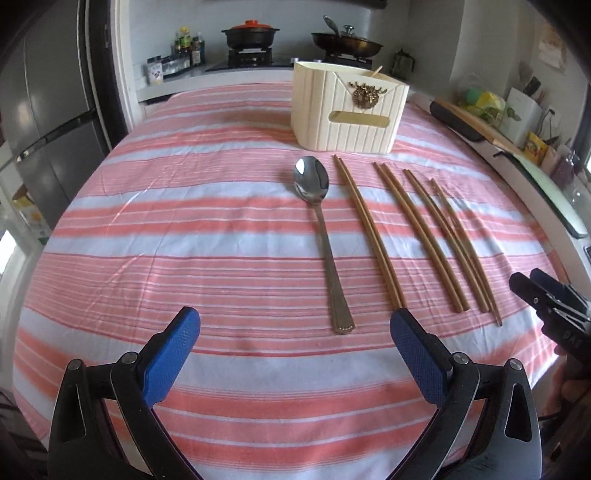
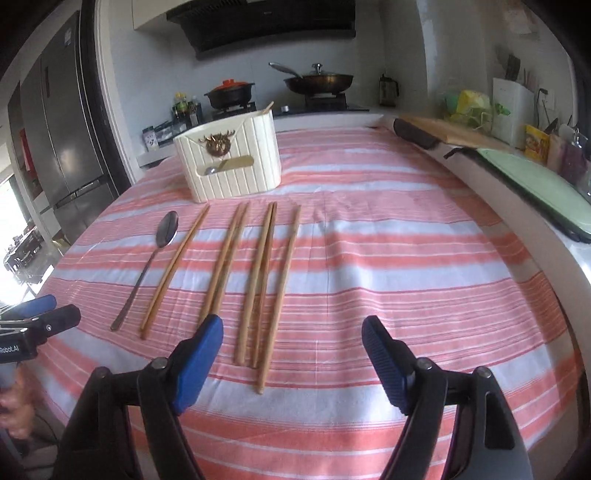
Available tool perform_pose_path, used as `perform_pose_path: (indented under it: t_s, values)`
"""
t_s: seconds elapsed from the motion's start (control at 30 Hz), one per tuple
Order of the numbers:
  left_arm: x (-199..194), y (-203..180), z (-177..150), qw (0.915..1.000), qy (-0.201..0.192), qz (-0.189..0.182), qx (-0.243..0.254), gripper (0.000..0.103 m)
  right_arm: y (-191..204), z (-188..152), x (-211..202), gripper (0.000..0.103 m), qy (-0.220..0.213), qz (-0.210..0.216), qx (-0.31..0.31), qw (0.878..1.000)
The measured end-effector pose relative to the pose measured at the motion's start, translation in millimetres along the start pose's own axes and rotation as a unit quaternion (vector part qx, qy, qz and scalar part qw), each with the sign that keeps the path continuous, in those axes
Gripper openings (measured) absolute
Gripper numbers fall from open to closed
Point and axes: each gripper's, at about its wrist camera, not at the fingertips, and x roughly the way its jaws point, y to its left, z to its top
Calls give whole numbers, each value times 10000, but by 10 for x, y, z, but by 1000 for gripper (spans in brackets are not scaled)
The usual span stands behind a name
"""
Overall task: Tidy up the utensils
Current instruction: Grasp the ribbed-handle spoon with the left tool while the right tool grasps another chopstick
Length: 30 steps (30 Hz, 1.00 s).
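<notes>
A metal spoon [image 1: 320,229] lies on the pink striped tablecloth [image 1: 184,229], bowl toward a cream utensil holder [image 1: 349,107]. Several wooden chopsticks [image 1: 417,236] lie in pairs to the spoon's right. My left gripper [image 1: 295,328] is open and empty, hovering near the spoon's handle end. In the right wrist view the spoon [image 2: 147,262], chopsticks [image 2: 258,280] and holder [image 2: 229,162] show ahead. My right gripper [image 2: 291,332] is open and empty, just behind the near ends of the right-hand chopsticks. The right gripper also shows at the left wrist view's right edge [image 1: 546,295].
A fridge [image 1: 48,122] stands at the left. A stove with a pot [image 1: 249,35] and a pan [image 1: 347,42] is behind the table. A counter with a cutting board [image 2: 454,136] and a green tray [image 2: 543,188] runs along the right.
</notes>
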Motion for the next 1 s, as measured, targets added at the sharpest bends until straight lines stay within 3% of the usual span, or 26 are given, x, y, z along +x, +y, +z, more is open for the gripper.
perform_pose_path:
  t_s: [0.07, 0.13, 0.2, 0.3, 0.47, 0.73, 0.87, 1.0]
  values:
    - [80, 4, 50, 10000, 30, 26, -38, 103, -17, 31, 83, 78, 116, -101, 32, 9999]
    - [190, -1, 131, 10000, 90, 30, -21, 103, -39, 106, 206, 57, 286, -136, -43, 9995]
    - [298, -23, 207, 9999, 133, 49, 37, 102, -67, 187, 341, 43, 508, -112, -108, 9986]
    - [440, -36, 307, 9998, 129, 133, 64, 103, -81, 284, 464, 32, 676, 60, -44, 9977]
    - [706, -14, 353, 9990, 367, 240, 16, 102, 24, 381, 593, 28, 865, 217, -229, 9958]
    - [838, -73, 358, 9974, 529, 419, 257, 103, 90, 426, 793, 8, 1095, -15, -514, 9927]
    - [787, -16, 302, 9979, 495, 308, 267, 98, 74, 381, 729, 7, 1124, -287, -611, 9914]
    - [760, 90, 271, 9978, 522, 322, 260, 100, -4, 269, 600, 7, 1134, -473, -648, 9903]
